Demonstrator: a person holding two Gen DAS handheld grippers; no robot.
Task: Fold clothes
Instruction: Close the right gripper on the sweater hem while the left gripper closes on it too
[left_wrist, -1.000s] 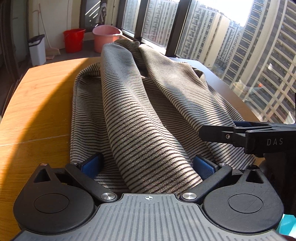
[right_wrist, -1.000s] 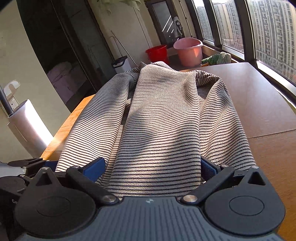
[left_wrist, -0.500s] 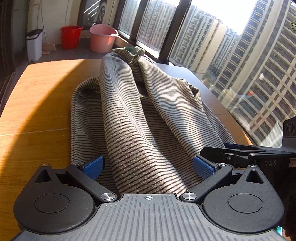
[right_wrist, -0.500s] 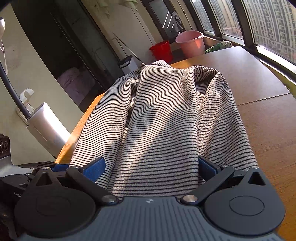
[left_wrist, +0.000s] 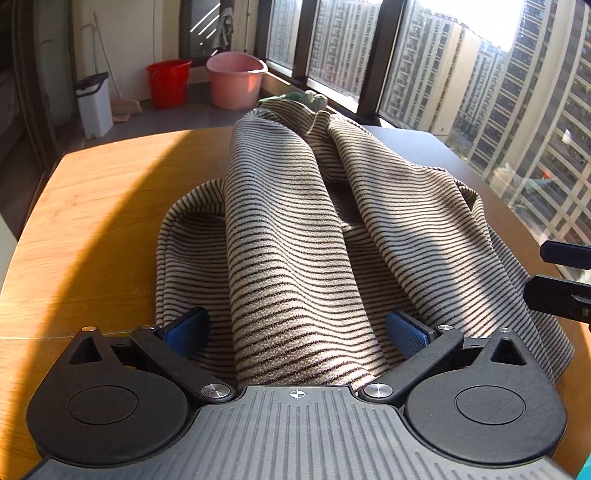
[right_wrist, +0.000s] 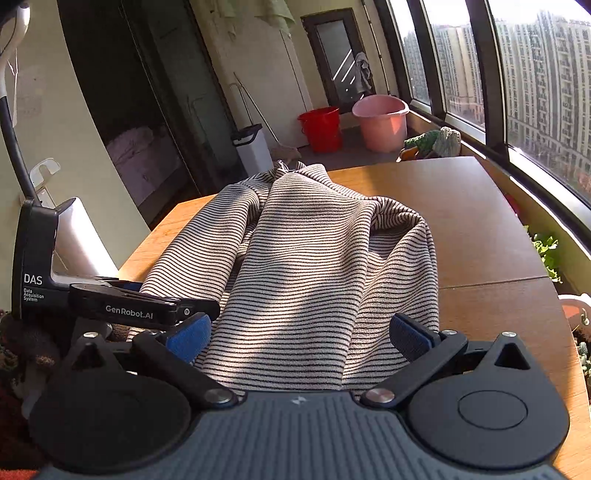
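The wooden surface (left_wrist: 92, 229) fills most of both views, sunlit at 9 o'clock in the left wrist view. On it lies the striped garment (left_wrist: 295, 240), bunched into long ridges that run from 12 o'clock down to 6 o'clock, where its near edge passes between the fingers of each gripper. The left gripper (left_wrist: 295, 332) has its blue pads (left_wrist: 188, 326) spread wide with a thick fold of cloth between them; whether they pinch it I cannot tell. The right gripper (right_wrist: 301, 332) looks the same, pads apart around the garment (right_wrist: 314, 266).

In the right wrist view the left gripper's body (right_wrist: 122, 306) sits at 9 o'clock, marked "GenRobot.AI" on its arm and "DAS Data Acquisition System" on its housing.

Beyond the surface, near 12 o'clock, stand a pink bucket (left_wrist: 236, 79), a red bucket (left_wrist: 168, 83) and a white bin (left_wrist: 94, 103).
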